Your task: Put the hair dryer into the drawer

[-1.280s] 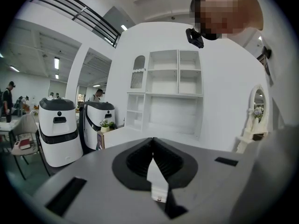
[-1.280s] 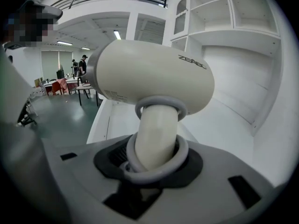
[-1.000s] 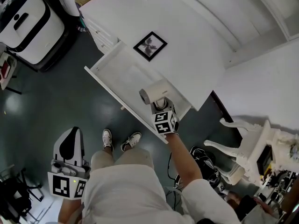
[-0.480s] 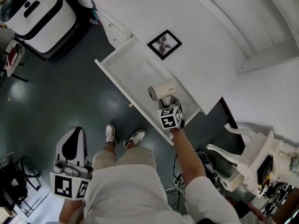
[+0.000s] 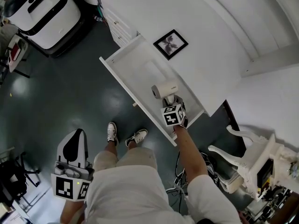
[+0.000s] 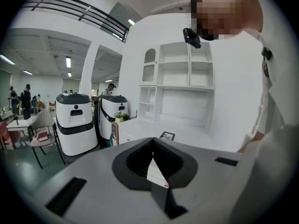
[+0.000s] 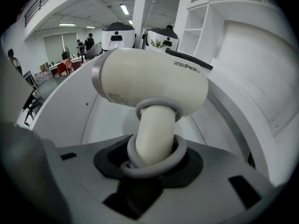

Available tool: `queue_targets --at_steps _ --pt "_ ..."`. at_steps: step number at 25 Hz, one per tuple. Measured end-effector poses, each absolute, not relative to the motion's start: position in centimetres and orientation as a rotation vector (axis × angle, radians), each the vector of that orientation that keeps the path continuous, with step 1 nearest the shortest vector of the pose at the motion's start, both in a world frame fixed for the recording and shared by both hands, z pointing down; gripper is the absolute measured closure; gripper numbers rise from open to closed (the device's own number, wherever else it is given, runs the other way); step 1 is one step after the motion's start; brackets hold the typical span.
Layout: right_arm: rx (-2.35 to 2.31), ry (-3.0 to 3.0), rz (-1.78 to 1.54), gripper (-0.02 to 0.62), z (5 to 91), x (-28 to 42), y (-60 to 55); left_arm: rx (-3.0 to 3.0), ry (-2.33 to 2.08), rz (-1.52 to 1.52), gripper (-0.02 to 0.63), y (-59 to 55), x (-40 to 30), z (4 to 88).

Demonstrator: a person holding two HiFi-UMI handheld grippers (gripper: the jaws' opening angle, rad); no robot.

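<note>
**Head view.** A white drawer stands pulled out from the front of a white counter, above a dark floor. The right gripper reaches down into the drawer's right end, its marker cube uppermost. Its jaws are partly closed on the handle of a cream hair dryer. The dryer's barrel lies crosswise inside the drawer's outline, between the front rim and the back wall. Whether it touches the drawer floor cannot be told. A black-framed picture lies flat on the counter, just behind the drawer. The left gripper is held low beside the person's left leg, well apart from the drawer. The person's shoes stand on the floor in front of the drawer. A large white machine sits at the upper left, and a white chair at the right.

**Right gripper view.** The right gripper clamps the handle. A grey cord is looped round the handle at the jaws. The hair dryer points its barrel sideways over the drawer.

**Left gripper view.** The left gripper has its jaws together at the tips, with nothing between them. Beyond them lie the counter and the picture.
</note>
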State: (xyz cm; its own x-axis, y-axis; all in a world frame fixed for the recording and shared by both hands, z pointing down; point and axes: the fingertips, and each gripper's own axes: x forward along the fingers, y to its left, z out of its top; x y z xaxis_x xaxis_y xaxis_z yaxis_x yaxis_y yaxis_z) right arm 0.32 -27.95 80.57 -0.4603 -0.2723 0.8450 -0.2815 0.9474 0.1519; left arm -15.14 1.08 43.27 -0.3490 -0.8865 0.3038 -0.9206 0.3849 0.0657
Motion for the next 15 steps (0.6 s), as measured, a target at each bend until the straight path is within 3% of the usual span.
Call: queue_targets --at_steps 15 --pt "0.36 -1.981 -0.001 0.405 82.3 0.3 -28.0 1.588 -2.356 0.161 0.589 1.0 -15.5 43.4"
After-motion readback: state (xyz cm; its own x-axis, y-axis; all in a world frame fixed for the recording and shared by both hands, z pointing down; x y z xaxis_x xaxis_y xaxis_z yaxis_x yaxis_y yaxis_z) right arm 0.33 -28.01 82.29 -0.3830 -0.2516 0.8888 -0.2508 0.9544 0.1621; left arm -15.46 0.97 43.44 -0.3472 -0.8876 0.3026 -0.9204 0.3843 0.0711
